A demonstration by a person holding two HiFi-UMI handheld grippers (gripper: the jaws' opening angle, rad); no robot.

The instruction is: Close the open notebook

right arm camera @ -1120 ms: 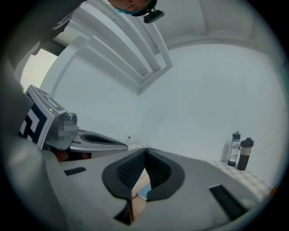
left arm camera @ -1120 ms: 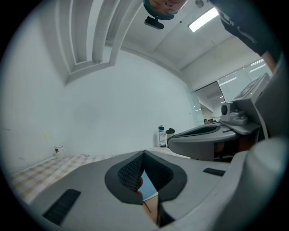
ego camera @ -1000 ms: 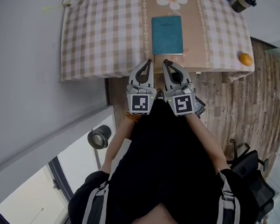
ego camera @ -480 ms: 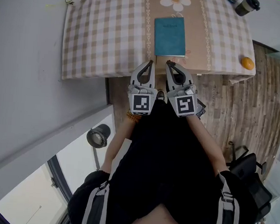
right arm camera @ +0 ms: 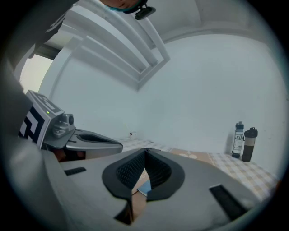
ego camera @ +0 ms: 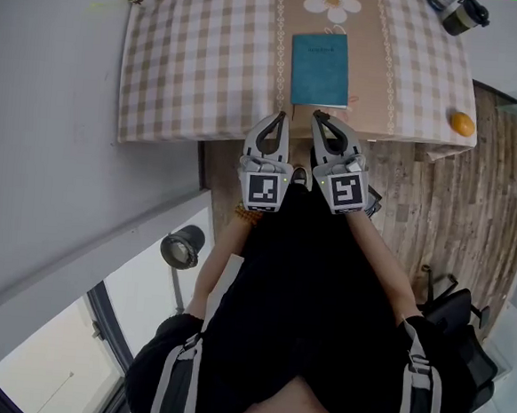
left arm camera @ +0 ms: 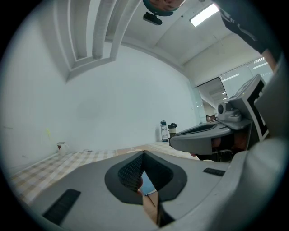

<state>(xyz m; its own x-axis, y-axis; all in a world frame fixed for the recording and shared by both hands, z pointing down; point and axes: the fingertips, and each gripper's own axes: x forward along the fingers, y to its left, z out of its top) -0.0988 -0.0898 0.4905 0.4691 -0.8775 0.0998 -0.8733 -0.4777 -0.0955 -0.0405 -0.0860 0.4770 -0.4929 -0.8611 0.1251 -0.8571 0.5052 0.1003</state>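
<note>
Both pressed together, empty: left gripper [ego camera: 280,115], right gripper [ego camera: 317,114], side by side just short of bench [ego camera: 199,58] edge. Notebook [ego camera: 320,68] lay flat near that edge, teal cover up, seemingly closed. We judged closing done; next move called only for withdrawal.

The table [ego camera: 189,71] runs off the head view's top edge, which also clips a bottle [ego camera: 438,1] beside a dark cup [ego camera: 465,14]. Print on the notebook [ego camera: 320,68] cover is too small to read. A small orange thing [ego camera: 462,124] near the table's right edge could be fruit or a ball. The person's hands sit hidden under the left gripper [ego camera: 280,115] and right gripper [ego camera: 316,114]. Each gripper view shows only a blue sliver of notebook past the closed jaws.
</note>
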